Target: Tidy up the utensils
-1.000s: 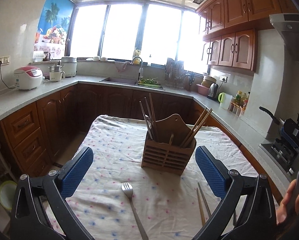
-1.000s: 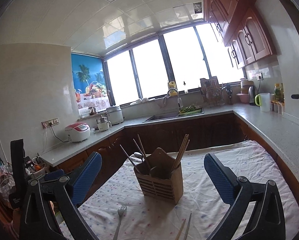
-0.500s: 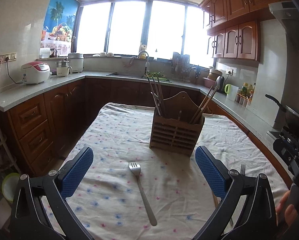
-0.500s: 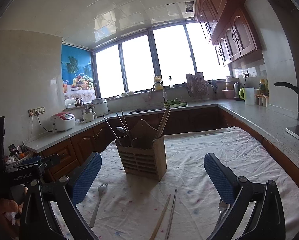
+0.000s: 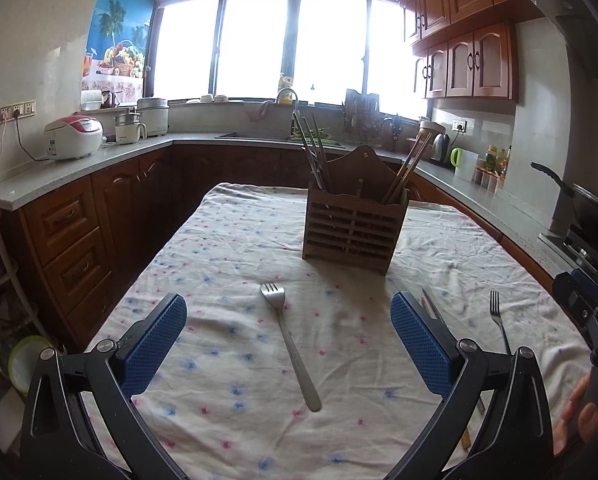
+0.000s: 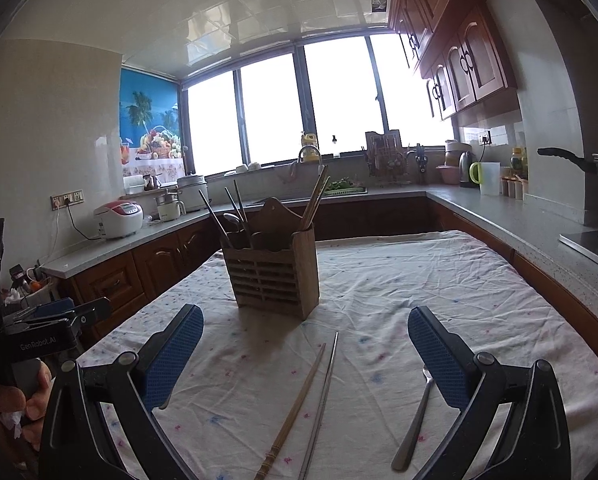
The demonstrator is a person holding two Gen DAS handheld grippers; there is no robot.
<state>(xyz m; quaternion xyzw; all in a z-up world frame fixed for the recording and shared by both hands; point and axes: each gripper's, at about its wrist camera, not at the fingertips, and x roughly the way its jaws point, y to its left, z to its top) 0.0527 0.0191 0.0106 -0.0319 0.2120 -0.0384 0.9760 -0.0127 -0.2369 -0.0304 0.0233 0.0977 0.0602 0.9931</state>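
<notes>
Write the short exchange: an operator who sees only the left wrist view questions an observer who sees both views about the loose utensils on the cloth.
Operator: My left gripper is open, with a fork lying ahead of it. What is half hidden behind my right finger?
Observer: A wooden chopstick and a metal chopstick, lying side by side on the cloth.
Operator: Is the right gripper open?
Observer: Yes. The right gripper is open and empty, with both chopsticks lying in line with the gap between its fingers.
</notes>
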